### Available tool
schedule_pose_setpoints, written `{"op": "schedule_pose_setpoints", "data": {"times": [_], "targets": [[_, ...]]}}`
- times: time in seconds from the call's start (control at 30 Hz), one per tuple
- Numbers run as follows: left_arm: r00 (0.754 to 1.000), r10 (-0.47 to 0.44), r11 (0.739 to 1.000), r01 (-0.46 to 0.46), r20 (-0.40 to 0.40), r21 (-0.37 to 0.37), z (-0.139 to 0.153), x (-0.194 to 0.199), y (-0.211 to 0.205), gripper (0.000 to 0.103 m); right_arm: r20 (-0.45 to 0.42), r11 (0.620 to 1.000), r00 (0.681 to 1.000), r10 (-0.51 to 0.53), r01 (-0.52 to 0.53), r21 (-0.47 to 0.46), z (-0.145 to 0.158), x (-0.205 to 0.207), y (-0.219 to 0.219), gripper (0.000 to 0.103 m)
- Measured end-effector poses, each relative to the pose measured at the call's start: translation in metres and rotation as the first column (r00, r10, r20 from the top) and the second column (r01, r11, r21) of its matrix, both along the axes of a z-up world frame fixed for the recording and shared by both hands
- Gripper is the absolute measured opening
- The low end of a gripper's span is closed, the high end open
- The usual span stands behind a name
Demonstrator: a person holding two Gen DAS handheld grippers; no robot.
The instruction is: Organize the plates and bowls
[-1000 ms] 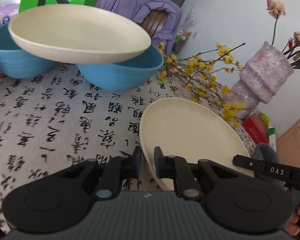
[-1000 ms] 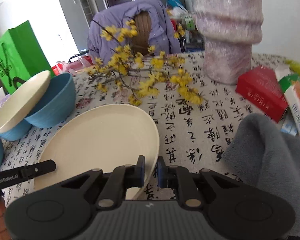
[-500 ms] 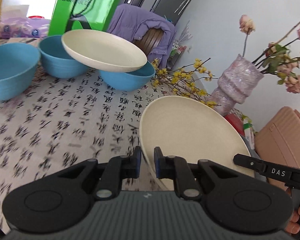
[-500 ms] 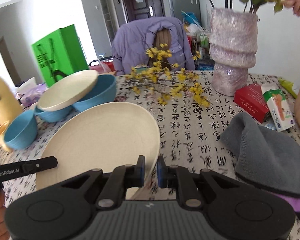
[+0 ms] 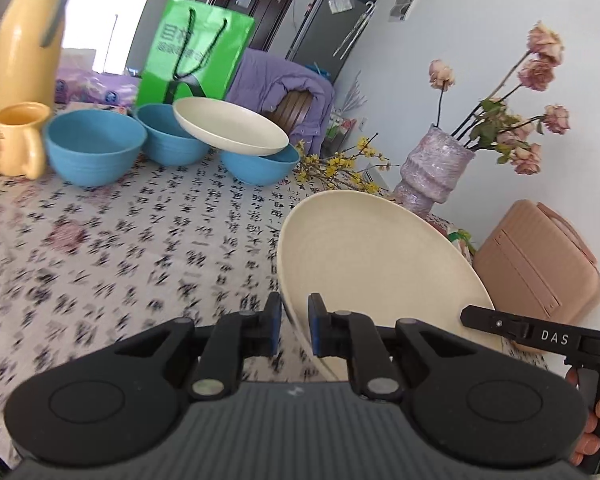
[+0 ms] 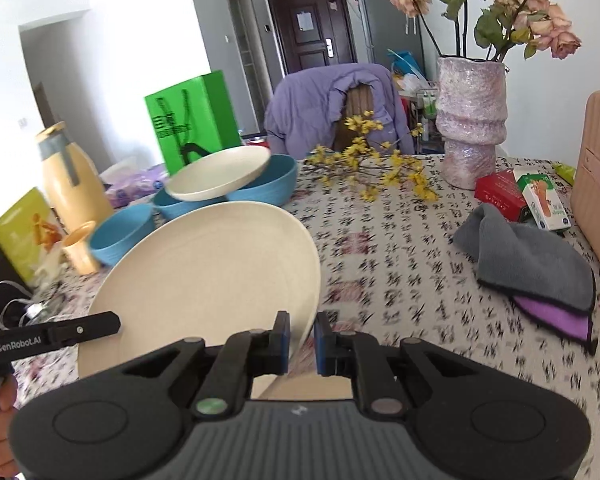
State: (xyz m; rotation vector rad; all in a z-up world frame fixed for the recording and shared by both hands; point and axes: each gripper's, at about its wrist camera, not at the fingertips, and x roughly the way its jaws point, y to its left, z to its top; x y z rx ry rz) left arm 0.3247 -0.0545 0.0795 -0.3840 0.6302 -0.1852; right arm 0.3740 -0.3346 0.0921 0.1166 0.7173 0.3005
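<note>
A large cream plate [image 5: 372,264] is held off the table by both grippers. My left gripper [image 5: 291,326] is shut on its left rim. My right gripper [image 6: 302,338] is shut on its right rim; the plate also shows in the right wrist view [image 6: 208,276]. A smaller cream plate [image 5: 228,126] rests tilted across two blue bowls [image 5: 260,166] [image 5: 168,136] at the far side. A third blue bowl [image 5: 94,146] stands to their left. The small plate [image 6: 218,174] and bowls [image 6: 120,232] also show in the right wrist view.
A yellow mug [image 5: 18,138] and yellow flask [image 5: 24,36] stand far left, a green bag [image 5: 194,60] behind the bowls. A pink vase [image 6: 470,120], yellow flower sprigs [image 6: 376,172], red box [image 6: 500,194], grey cloth [image 6: 528,252] and tan case [image 6: 598,188] lie right.
Both grippers have pulled back and up with the large plate in them, so the bowls and small plate look farther off. Mug, flask and more of the table have come into view.
</note>
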Motion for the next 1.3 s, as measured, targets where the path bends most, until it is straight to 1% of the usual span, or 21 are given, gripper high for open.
{"op": "schedule_pose_setpoints", "data": {"times": [0.13, 0.2, 0.37, 0.43, 0.53, 0.67, 0.73, 0.93, 1.03, 1.13, 1.23, 1.3], "targets": [[0.999, -0.005, 0.999, 0.002, 0.05, 0.051, 0.0, -0.046, 0.013, 0.014, 0.033, 1.0, 0.999, 0.022, -0.022, 0.007, 0.0, -0.043, 0.013, 0.012], [0.998, 0.004, 0.997, -0.009, 0.066, 0.07, -0.001, -0.068, 0.022, 0.014, 0.056, 0.999, 0.998, 0.034, -0.034, -0.004, -0.002, -0.068, 0.024, 0.013], [0.993, 0.028, 0.997, -0.037, 0.119, 0.074, -0.011, -0.116, 0.052, 0.014, 0.117, 0.999, 0.993, 0.031, -0.029, -0.027, -0.013, -0.124, 0.062, 0.013], [0.99, 0.034, 0.997, -0.044, 0.139, 0.067, -0.016, -0.131, 0.071, 0.014, 0.124, 0.999, 0.992, 0.038, -0.035, -0.025, -0.019, -0.14, 0.077, 0.014], [0.989, 0.049, 0.997, -0.057, 0.142, 0.048, -0.025, -0.143, 0.095, 0.014, 0.126, 0.999, 0.991, 0.049, -0.049, 0.0, -0.03, -0.158, 0.099, 0.014], [0.989, 0.079, 0.992, -0.09, 0.121, 0.085, -0.03, -0.15, 0.109, 0.014, 0.121, 0.998, 0.99, 0.067, -0.066, -0.015, -0.045, -0.168, 0.127, 0.015], [0.99, 0.088, 0.991, -0.098, 0.111, 0.087, -0.033, -0.152, 0.114, 0.014, 0.111, 0.997, 0.991, 0.081, -0.08, -0.021, -0.049, -0.17, 0.135, 0.015], [0.994, 0.071, 0.993, -0.077, 0.077, 0.087, -0.043, -0.145, 0.109, 0.014, 0.095, 0.997, 0.993, 0.071, -0.069, -0.025, -0.055, -0.164, 0.132, 0.015], [0.997, 0.038, 0.994, -0.044, 0.062, 0.098, -0.046, -0.134, 0.093, 0.014, 0.094, 0.999, 0.995, 0.041, -0.038, -0.027, -0.058, -0.159, 0.121, 0.015], [0.998, 0.0, 0.996, -0.006, 0.066, 0.093, -0.046, -0.12, 0.071, 0.014, 0.1, 1.0, 0.995, -0.005, 0.007, -0.021, -0.059, -0.153, 0.1, 0.015], [0.997, -0.046, 0.994, 0.039, 0.063, 0.106, -0.047, -0.1, 0.039, 0.014, 0.096, 0.998, 0.993, -0.063, 0.064, -0.009, -0.061, -0.145, 0.071, 0.015], [0.995, -0.078, 0.991, 0.071, 0.061, 0.113, -0.047, -0.087, 0.016, 0.014, 0.098, 0.994, 0.99, -0.104, 0.106, -0.016, -0.062, -0.14, 0.05, 0.015]]}}
